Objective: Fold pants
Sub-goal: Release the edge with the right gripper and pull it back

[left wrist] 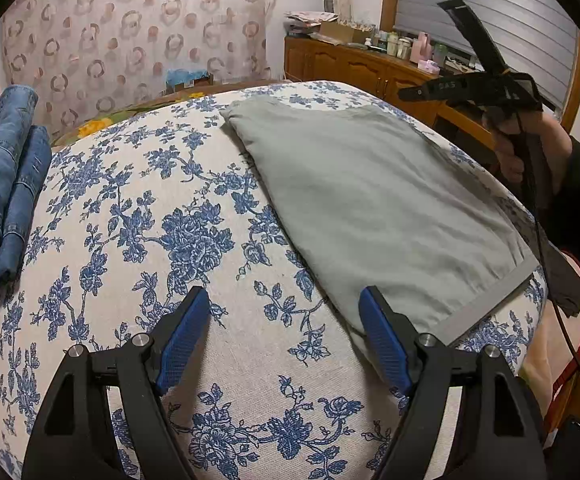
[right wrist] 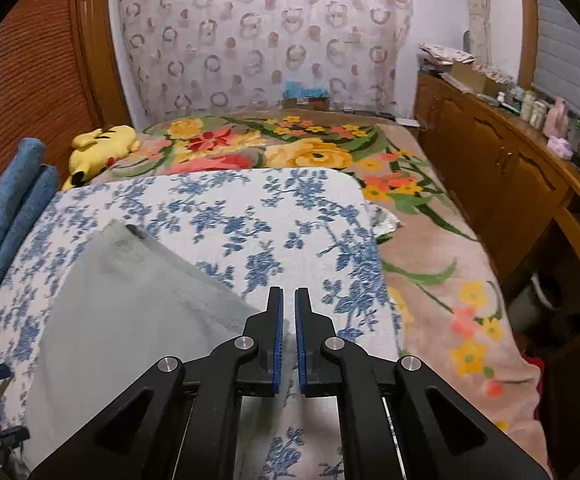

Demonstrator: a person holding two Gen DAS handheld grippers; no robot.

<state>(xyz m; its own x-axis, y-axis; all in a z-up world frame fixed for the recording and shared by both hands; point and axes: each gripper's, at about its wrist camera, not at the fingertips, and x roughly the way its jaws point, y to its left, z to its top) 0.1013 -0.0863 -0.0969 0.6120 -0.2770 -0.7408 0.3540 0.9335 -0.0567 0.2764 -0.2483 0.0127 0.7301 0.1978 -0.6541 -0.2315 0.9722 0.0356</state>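
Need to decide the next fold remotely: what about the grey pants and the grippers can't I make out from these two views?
- Grey pants: near end hidden in the right wrist view by the right gripper; layers underneath unseen in both.
- Left gripper: its right pad covers the pants' near corner in the left wrist view; contact unclear.
- Folded jeans: cut off by the left image edge.

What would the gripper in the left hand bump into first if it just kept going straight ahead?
Probably only the blue-flowered cloth. The left gripper is open, its gap aimed at bare cloth; the folded grey pants lie just right of that line. Depth is unclear.
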